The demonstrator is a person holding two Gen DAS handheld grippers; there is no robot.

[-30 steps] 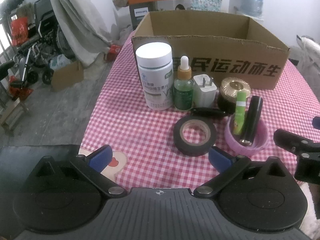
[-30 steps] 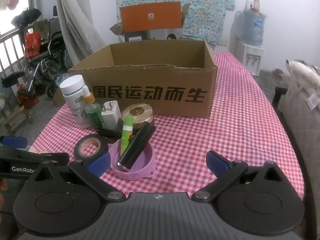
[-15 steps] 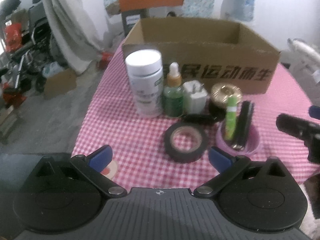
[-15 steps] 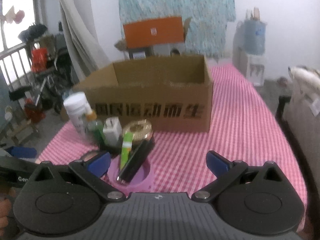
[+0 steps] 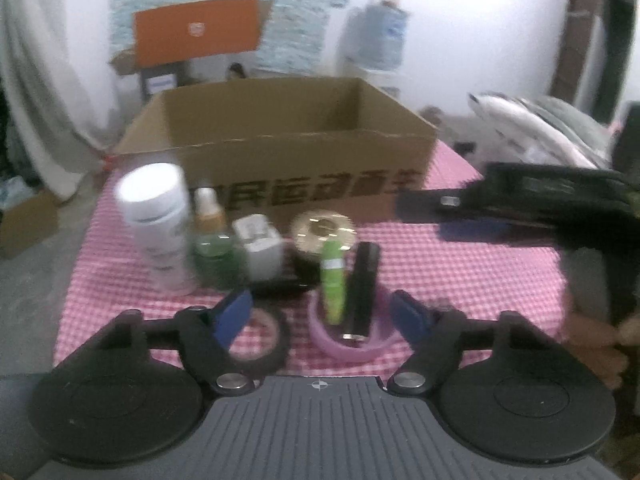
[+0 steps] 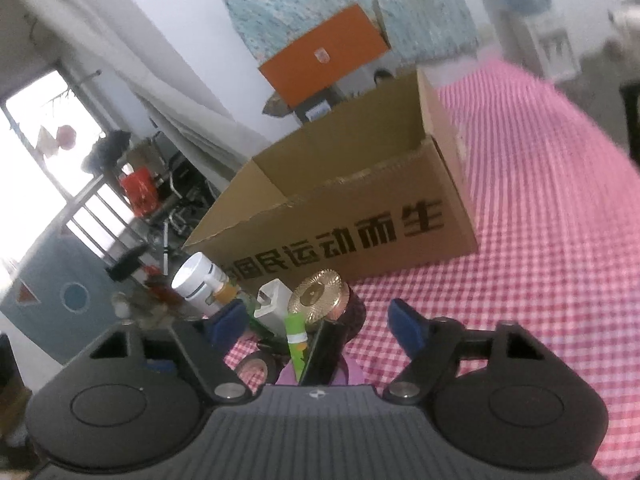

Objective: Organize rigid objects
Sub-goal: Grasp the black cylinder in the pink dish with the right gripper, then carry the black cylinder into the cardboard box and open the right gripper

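Purple ring [image 5: 347, 347] holds green tube [image 5: 334, 282] and black tube [image 5: 362, 288], between closing, ungrasping left fingers [image 5: 236, 314]; right fingers [image 6: 404, 326] likewise.

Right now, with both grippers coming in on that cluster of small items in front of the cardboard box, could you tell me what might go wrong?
1. The green tube and black tube only lean in the pink ring; a nudge could topple them.
2. Both grippers, the left gripper and right gripper, are closing empty near the same items and might collide.
3. The white bottle, dropper bottle and white charger stand tightly together, so one knock may fell several.
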